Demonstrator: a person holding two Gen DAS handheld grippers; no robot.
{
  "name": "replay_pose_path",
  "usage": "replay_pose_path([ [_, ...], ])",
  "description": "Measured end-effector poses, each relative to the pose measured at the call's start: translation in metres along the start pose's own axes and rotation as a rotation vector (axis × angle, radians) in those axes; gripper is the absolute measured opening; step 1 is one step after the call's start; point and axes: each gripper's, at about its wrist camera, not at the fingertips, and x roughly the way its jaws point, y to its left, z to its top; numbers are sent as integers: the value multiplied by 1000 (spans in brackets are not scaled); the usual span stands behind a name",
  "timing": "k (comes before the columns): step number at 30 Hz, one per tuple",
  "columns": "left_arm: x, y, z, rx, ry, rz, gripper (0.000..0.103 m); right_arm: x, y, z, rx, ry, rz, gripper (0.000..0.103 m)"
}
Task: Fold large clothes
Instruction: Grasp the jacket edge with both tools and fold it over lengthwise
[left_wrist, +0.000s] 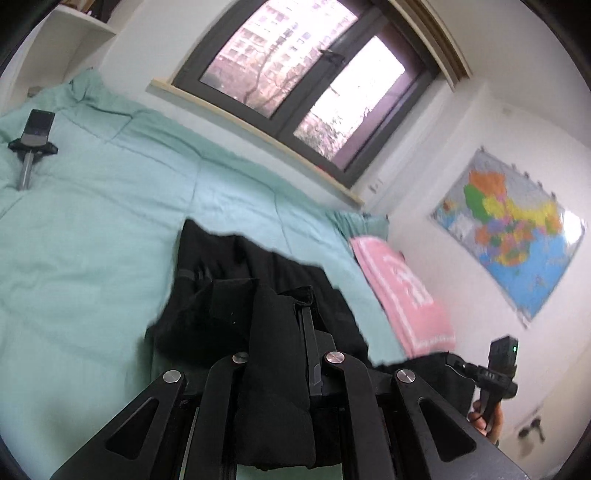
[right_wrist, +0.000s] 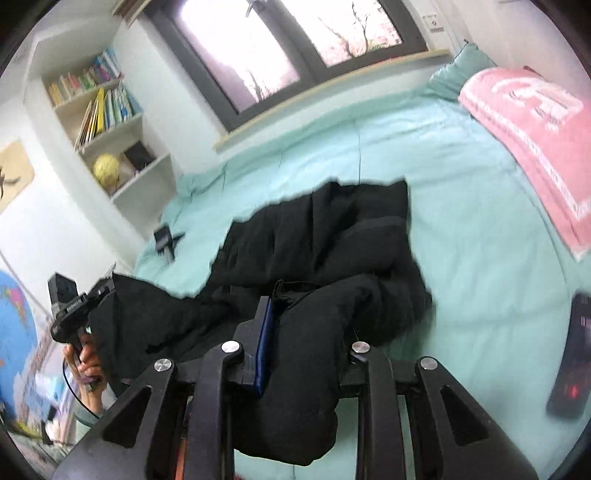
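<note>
Left gripper (left_wrist: 280, 314) pinches black garment (left_wrist: 258, 273) fabric; right gripper (right_wrist: 295, 317) likewise clamps a thick fold of it. Garment's near edge is raised off the green bed (left_wrist: 92, 221), rest bunched. Folding looks barely begun. Long axis runs away from grippers toward the window (left_wrist: 306, 74).

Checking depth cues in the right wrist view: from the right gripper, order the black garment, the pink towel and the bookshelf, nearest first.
1. black garment: clamped in the right gripper, trailing ahead over the bed.
2. pink towel: on the bed, far right.
3. bookshelf: against the wall beyond the bed, upper left.
</note>
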Motion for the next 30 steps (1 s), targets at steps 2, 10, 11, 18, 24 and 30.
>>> replay_pose_path([
  [2,16,5,28,-15,-23,21,10,5,-8,31,25,-40,-16,29],
  [10,140,30,104,-22,-34,198,14,99,-52,143,106,-104,-190,29],
  [11,161,35,105,-5,-19,242,14,119,-56,148,97,-86,-232,29],
  [18,303,114,70,-47,266,471,15,258,-111,133,103,133,-383,28],
  [24,318,123,56,-43,312,483,16,295,-133,111,125,205,-396,28],
  [30,255,73,58,229,271,384,25,242,-118,117,114,187,-255,62],
])
